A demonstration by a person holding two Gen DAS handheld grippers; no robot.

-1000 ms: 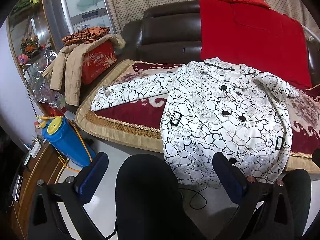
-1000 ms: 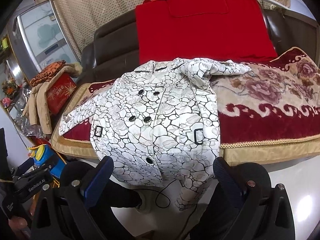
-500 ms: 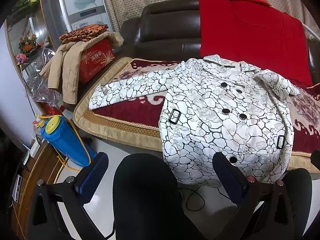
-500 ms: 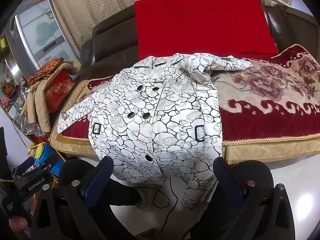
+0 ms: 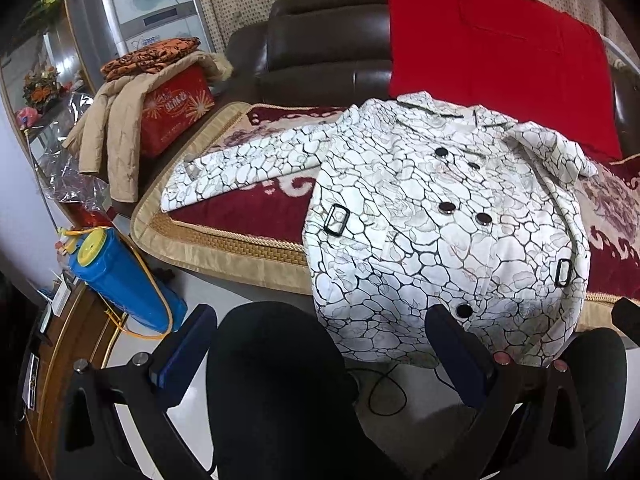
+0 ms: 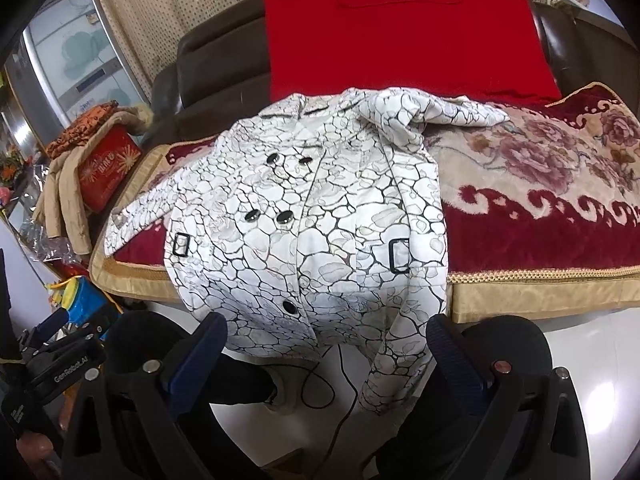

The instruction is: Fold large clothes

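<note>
A white coat (image 5: 440, 220) with black crackle lines and black buttons lies face up on a red patterned blanket (image 5: 248, 216) over a sofa seat. Its left sleeve (image 5: 240, 164) stretches out flat to the left. Its right sleeve is folded at the shoulder (image 6: 432, 110) and hangs over the seat edge (image 6: 400, 360). The hem hangs over the front edge. My left gripper (image 5: 320, 344) is open and empty, below the hem. My right gripper (image 6: 324, 348) is open and empty, just below the hem (image 6: 280, 340). The left gripper also shows in the right wrist view (image 6: 60, 364).
A brown leather sofa back (image 5: 328, 60) carries a red blanket (image 5: 496, 48). A red box (image 5: 176, 108) with a beige jacket (image 5: 112, 136) sits at left. A blue canister (image 5: 120, 280) stands on the floor. My dark-clad knees (image 5: 276, 380) and a black cable (image 6: 340, 380) lie below the grippers.
Both grippers have moved a little closer to the coat, so it looms larger. The right sleeve's hanging end has come into the right view. The coat has not moved.
</note>
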